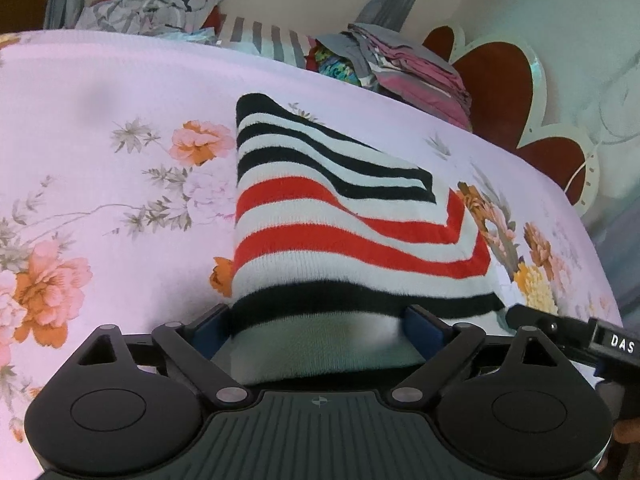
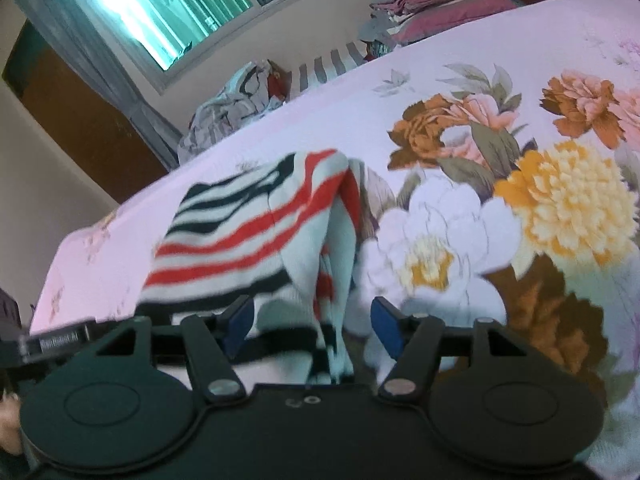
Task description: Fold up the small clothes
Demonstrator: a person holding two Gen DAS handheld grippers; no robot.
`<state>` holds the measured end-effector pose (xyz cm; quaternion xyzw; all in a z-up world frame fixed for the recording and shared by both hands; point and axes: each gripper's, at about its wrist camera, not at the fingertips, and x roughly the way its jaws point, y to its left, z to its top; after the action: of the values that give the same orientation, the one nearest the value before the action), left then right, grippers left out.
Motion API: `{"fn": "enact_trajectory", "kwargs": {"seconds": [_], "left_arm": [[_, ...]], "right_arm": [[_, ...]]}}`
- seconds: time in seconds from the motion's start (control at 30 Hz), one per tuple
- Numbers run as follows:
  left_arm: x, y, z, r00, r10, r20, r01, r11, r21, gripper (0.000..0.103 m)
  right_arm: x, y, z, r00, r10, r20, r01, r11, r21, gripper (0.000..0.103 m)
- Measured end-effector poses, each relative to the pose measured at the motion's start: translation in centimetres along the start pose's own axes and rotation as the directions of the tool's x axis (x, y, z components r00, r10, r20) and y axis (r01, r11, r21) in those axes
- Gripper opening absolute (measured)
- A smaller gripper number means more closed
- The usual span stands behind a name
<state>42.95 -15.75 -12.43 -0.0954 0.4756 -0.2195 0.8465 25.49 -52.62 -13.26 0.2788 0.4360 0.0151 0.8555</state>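
Spread across the floral bedsheet [image 1: 100, 92], the striped knit garment [image 1: 340, 216] lay partly folded, one layer doubled over, its near edge between both parted grippers, left gripper [image 1: 316, 330] and right gripper [image 2: 312, 322], neither visibly pinching, folds apparently remaining.

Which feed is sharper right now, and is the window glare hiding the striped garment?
Left wrist view: sharp, evenly lit, the striped garment crisp, though the fisheye bows the floral bedsheet. Right wrist view: motion-blurred, stripes smeared near the right tool; the window is blown out at top left, but that glare stays off the garment.
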Motion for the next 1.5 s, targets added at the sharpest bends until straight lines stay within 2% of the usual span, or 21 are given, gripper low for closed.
{"fn": "enact_trajectory", "kwargs": {"seconds": [0.23, 0.37, 0.47, 0.53, 0.6, 0.7, 0.77, 0.93, 1.13, 1.3, 1.5], "left_arm": [[2.3, 1.1, 0.6, 0.998, -0.060, -0.032, 0.058, 0.996, -0.072, 0.092], [3.1, 1.5, 0.6, 0.995, -0.100, -0.030, 0.097, 0.992, -0.076, 0.092], [3.3, 1.6, 0.6, 0.993, -0.118, -0.024, 0.116, 0.991, -0.064, 0.092], [3.2, 1.5, 0.6, 0.993, -0.114, -0.015, 0.113, 0.992, -0.061, 0.085], [2.9, 1.5, 0.6, 0.994, -0.108, -0.005, 0.107, 0.992, -0.060, 0.073], [2.0, 1.3, 0.8, 0.995, -0.102, 0.013, 0.102, 0.994, -0.043, 0.061], [1.2, 1.1, 1.0, 0.994, -0.101, 0.029, 0.102, 0.994, -0.031, 0.057], [-2.1, 1.8, 1.7, 0.992, -0.113, 0.060, 0.114, 0.993, -0.016, 0.056], [-7.9, 7.4, 2.3, 0.990, -0.088, 0.113, 0.089, 0.996, -0.007, 0.056], [-12.7, 15.6, 2.9, 0.985, -0.060, 0.163, 0.062, 0.998, -0.006, 0.056], [-16.5, 26.9, 4.2, 0.985, -0.046, 0.168, 0.048, 0.999, -0.006, 0.056]], "right_arm": [[3.8, -1.2, 0.9, 0.997, 0.053, -0.058, -0.050, 0.997, 0.062, 0.072], [5.1, -1.9, 0.9, 0.992, 0.114, -0.056, -0.109, 0.991, 0.077, 0.074], [6.1, -2.2, 1.0, 0.985, 0.155, -0.070, -0.148, 0.984, 0.100, 0.057], [6.3, -2.1, 0.9, 0.984, 0.165, -0.061, -0.159, 0.982, 0.102, 0.050], [6.1, -1.9, 0.8, 0.984, 0.171, -0.052, -0.165, 0.981, 0.099, 0.040], [5.2, -0.8, 0.8, 0.986, 0.164, -0.031, -0.162, 0.984, 0.074, 0.034], [4.5, 0.0, 1.0, 0.985, 0.172, -0.012, -0.171, 0.983, 0.069, 0.033], [2.7, 3.4, 1.4, 0.979, 0.205, 0.007, -0.205, 0.978, 0.034, 0.032], [2.9, 10.4, 0.7, 0.964, 0.267, 0.011, -0.267, 0.964, -0.004, 0.032], [5.4, 18.1, -1.5, 0.953, 0.304, 0.019, -0.303, 0.952, -0.028, 0.032], [10.5, 27.8, -5.5, 0.952, 0.305, 0.016, -0.305, 0.952, -0.023, 0.032]]}}
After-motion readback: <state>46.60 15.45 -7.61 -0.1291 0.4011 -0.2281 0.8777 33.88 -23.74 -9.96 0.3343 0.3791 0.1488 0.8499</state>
